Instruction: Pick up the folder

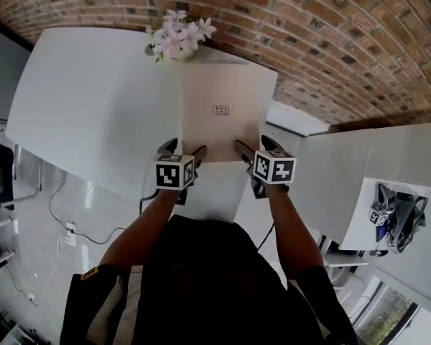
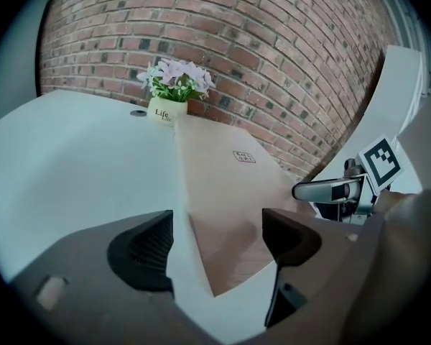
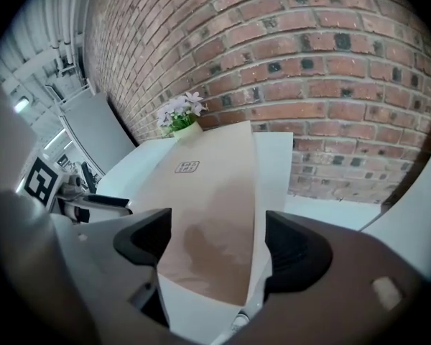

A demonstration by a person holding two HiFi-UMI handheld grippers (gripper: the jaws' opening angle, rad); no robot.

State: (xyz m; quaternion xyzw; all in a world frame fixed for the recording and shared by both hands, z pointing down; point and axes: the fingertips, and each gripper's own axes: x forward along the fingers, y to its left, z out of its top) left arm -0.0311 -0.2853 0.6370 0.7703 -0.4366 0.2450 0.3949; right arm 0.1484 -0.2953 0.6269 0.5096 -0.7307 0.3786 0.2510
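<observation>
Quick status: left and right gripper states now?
Left gripper: open, folder corner between the jaws, not gripped.
Right gripper: open, folder's other near corner between the jaws, not gripped.

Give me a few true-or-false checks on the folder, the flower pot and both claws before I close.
1. The flat tan paper folder lies on the white table. True.
2. The left claw is shut on the folder. False: its jaws stand apart at the folder's near left corner, pressing on nothing.
3. The cream pot of pale pink flowers stands by the folder's far left corner, near the brick wall. True.
4. The right claw holds a pen. False: it is open and empty, at the folder's near right corner.
5. The folder leans upright against the wall. False: it lies flat.
</observation>
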